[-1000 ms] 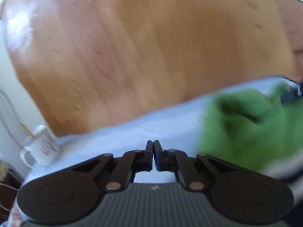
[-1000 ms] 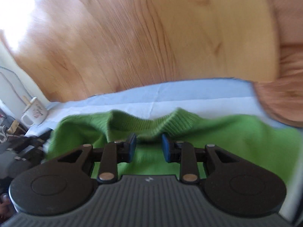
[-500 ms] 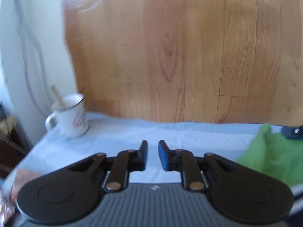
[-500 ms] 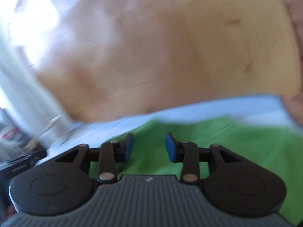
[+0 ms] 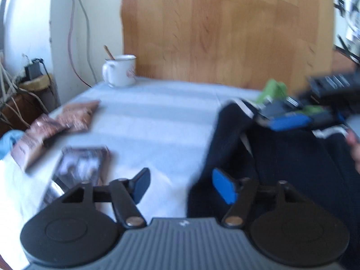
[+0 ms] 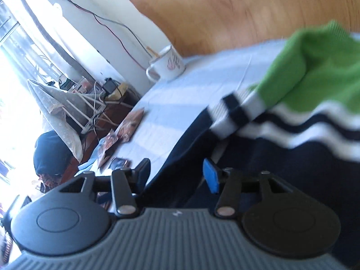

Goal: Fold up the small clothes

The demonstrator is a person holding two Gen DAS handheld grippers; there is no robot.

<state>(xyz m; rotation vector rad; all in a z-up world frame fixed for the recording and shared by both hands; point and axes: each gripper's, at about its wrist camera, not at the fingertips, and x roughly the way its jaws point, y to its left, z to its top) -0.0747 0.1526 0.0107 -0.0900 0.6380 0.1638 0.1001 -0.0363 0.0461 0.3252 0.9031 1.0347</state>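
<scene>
Left wrist view: the left gripper has swung away from the bare sheet toward the near left edge of the sweater. Its jaws, pressed together 1 second ago, have just been opening and now stand wide apart with nothing clamped; the right pad overlaps the navy edge, the left one hangs over the sheet. That reads as a reach for a new grip. The mug sits at the far corner, well apart, with packets lying to the left. The right gripper blurs across the far right.

Right wrist view: the right gripper has left the green collar it hovered over and now sits above the navy hem; its jaws have also been opening, empty. The sweater, green above, 2 white stripes, navy below, lies rumpled on the sheet, not yet folded.
</scene>
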